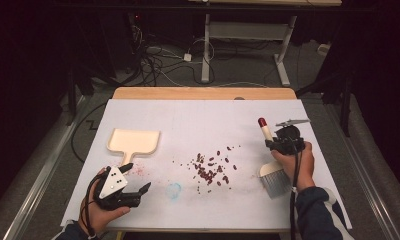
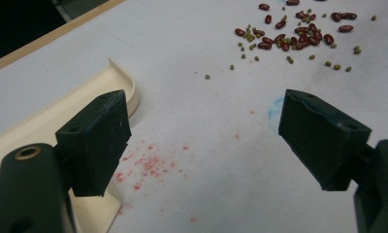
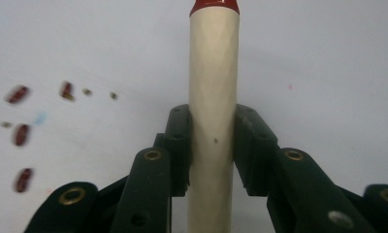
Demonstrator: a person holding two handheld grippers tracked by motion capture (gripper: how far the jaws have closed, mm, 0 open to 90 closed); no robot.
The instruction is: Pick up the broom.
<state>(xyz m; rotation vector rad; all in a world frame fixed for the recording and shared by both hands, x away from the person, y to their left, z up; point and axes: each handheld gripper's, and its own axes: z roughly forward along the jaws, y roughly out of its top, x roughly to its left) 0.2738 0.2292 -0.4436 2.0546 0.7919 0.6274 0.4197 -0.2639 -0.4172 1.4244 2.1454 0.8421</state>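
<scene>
Right gripper is pinching the cream handle of a red-tipped hand brush, jaws pressed on both sides; grey bristles sitting below the hand. Left gripper is hovering with jaws spread wide, holding nothing, cream plastic dustpan just ahead-left. Scattered red beans and small green ones lying between the two tools.

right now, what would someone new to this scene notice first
The scatter of red beans mixed with small green ones stands out mid-table on the white sheet. To its right, the right claw is clamped on the cream handle of a brush with a red tip. At the left, the left claw is open beside the handle of a cream dustpan.
</scene>
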